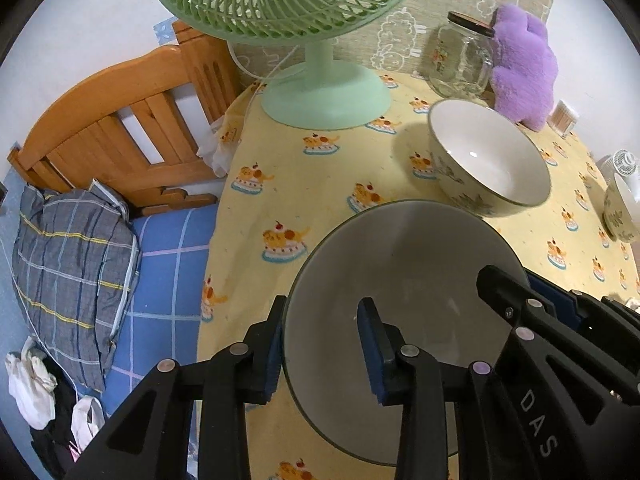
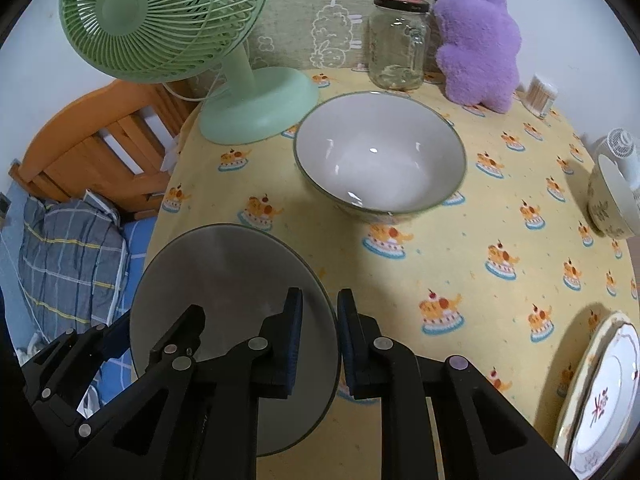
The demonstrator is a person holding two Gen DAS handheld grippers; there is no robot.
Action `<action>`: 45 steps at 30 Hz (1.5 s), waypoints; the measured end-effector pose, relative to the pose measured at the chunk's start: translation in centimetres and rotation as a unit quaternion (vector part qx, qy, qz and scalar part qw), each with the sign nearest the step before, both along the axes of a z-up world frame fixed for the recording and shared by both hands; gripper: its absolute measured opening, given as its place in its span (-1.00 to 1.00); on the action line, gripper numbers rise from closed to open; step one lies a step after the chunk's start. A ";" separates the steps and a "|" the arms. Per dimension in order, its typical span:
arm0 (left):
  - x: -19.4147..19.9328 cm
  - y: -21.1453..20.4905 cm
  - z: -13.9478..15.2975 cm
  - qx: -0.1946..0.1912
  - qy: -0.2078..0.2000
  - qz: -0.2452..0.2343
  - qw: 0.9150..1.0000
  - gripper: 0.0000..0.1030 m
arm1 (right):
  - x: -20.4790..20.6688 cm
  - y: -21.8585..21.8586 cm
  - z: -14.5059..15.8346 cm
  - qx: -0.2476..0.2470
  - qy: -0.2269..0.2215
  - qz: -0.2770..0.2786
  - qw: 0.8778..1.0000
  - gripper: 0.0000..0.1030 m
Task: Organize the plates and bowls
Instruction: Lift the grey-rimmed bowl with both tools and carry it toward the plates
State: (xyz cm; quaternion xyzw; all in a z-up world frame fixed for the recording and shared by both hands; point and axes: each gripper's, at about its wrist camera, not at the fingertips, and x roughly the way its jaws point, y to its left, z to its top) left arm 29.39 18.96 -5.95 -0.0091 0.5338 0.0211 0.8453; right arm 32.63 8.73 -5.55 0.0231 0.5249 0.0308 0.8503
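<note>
Near bowl: front left of surface, both claws on its rim
Left claw: clamped on left rim
Right claw: clamped on right rim
Far bowl: behind it, by fan
Plates: right edge

The near bowl looks like smooth pottery, a bit dull in the shade. The far bowl is shiny and white inside. The tablecloth is soft, matt cloth. The fan is smooth green plastic. The jar is clear glass – the purple toy is fluffy. The bed frame is shiny wood.
</note>
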 end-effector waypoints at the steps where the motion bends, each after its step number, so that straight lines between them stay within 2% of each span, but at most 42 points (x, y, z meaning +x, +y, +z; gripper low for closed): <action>1: -0.3 -0.2 0.1 -0.002 0.001 -0.002 1.000 -0.34 | -0.3 -0.2 0.1 -0.001 0.000 -0.002 1.000 -0.59; 22: -7.1 -7.1 3.4 0.001 -0.006 -0.037 0.999 -0.34 | -8.4 -6.7 3.6 -0.004 -0.006 -0.029 1.000 -0.59; 35: -10.9 -13.0 2.1 -0.015 0.025 -0.045 0.999 -0.34 | -13.0 -13.0 2.6 -0.014 0.021 -0.039 0.999 -0.59; 45: -12.2 -15.5 0.6 -0.017 0.042 -0.035 0.998 -0.34 | -14.1 -15.5 1.2 -0.013 0.037 -0.030 0.999 -0.59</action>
